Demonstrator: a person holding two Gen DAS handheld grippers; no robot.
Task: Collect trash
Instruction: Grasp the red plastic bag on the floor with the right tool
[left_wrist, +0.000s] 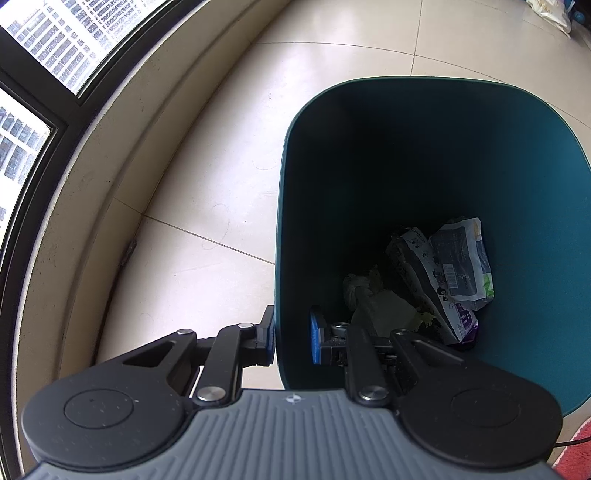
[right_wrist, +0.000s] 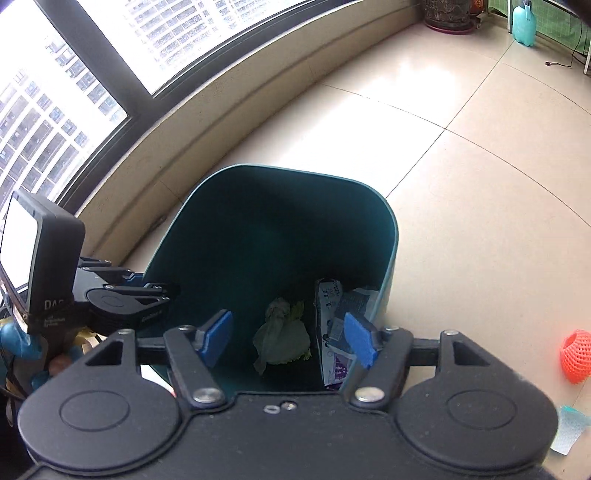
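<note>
Left wrist view, left tool (left_wrist: 293, 338) straddling teal bin (left_wrist: 535, 155) rim without clamping, crumpled wrappers (left_wrist: 448, 273) inside, right tool (right_wrist: 288, 334) wide.

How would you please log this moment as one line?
left hand-held gripper: straddling bin wall | right: open, empty | net: floor

A cream tiled floor (right_wrist: 461, 177) meets a dark-framed window (right_wrist: 122, 88) showing high-rise blocks. Far off stand a potted plant's base (right_wrist: 448, 14) and a turquoise bottle (right_wrist: 523, 24). A red mat edge (left_wrist: 576, 454) lies near.
</note>
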